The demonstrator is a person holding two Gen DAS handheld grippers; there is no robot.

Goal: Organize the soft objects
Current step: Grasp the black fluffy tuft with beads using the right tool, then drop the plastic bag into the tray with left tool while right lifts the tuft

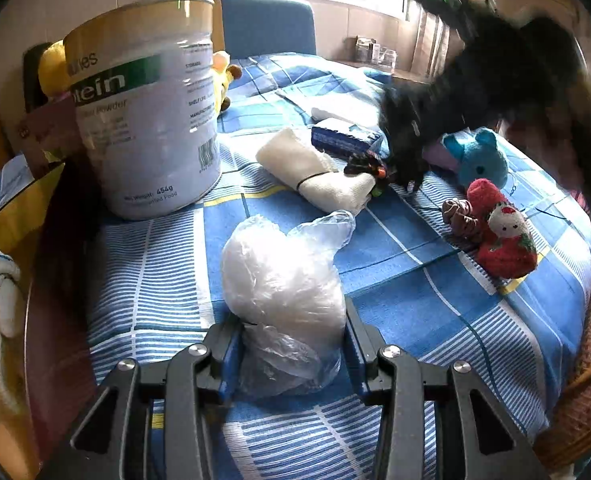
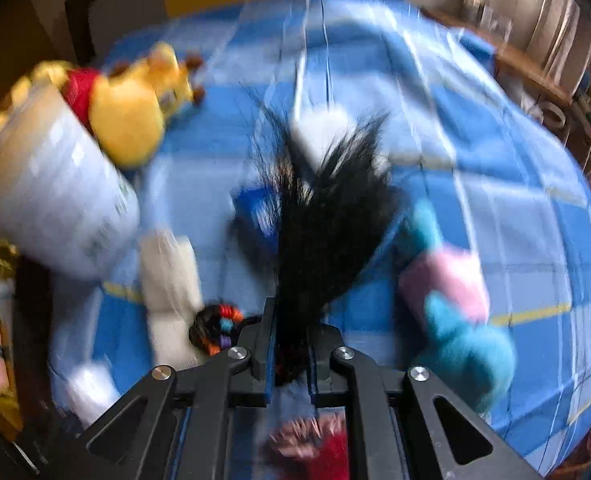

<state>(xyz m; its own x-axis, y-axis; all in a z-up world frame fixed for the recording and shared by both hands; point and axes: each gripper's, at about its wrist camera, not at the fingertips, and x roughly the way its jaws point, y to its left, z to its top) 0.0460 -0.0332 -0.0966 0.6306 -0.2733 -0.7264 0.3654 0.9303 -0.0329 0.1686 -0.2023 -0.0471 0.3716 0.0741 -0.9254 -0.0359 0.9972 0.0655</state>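
Left tongs (image 1: pixel 291 354) clamp crinkly clear plastic bag (image 1: pixel 283 280), bottom centre; right tongs (image 2: pixel 291 354) pinch wispy black hair tuft (image 2: pixel 327 216), mid-frame.

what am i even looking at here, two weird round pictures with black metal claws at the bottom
No robot: a person holds a two-finger gripper in each hand, each with a wide-angle camera looking along its fingers. The left camera's picture shows the left gripper pinching a clear plastic bag of white stuffing on a blue checked bedcover. The blurry one shows the right gripper shut on a tuft of black hair or fur. Also on the cover: a protein powder tin, a rolled cream cloth, a blue plush, a red plush and a yellow bear.
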